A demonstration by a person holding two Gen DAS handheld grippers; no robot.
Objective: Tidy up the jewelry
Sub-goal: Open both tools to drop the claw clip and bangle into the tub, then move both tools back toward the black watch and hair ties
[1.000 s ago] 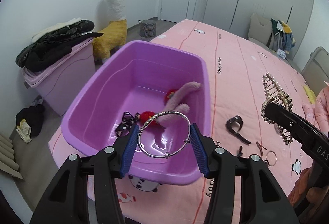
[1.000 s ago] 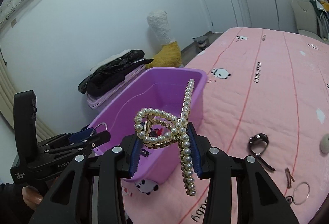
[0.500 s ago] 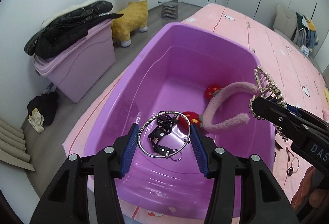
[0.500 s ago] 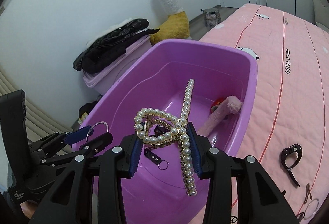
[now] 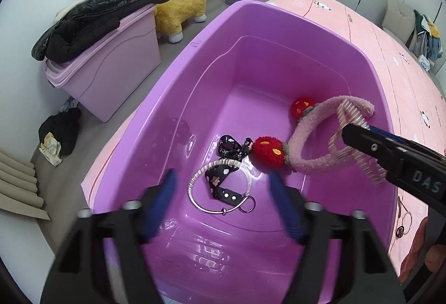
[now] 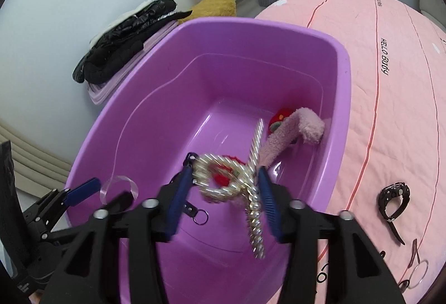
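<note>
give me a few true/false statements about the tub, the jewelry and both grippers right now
1. The purple tub sits on the pink bedspread. True.
2. The silver bangle is clamped by the left gripper. False: its jaws are opening and the bangle hangs free between them.
3. The pearl hair claw is between the right gripper's opening jaws. True.
4. The black watch lies inside the tub. False: it lies on the bedspread.
5. The pink fuzzy headband is in the tub. True.

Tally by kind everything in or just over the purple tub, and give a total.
Headband: 1
Strap: 1
Bangle: 1
Hair claw: 1
Total: 4
</note>
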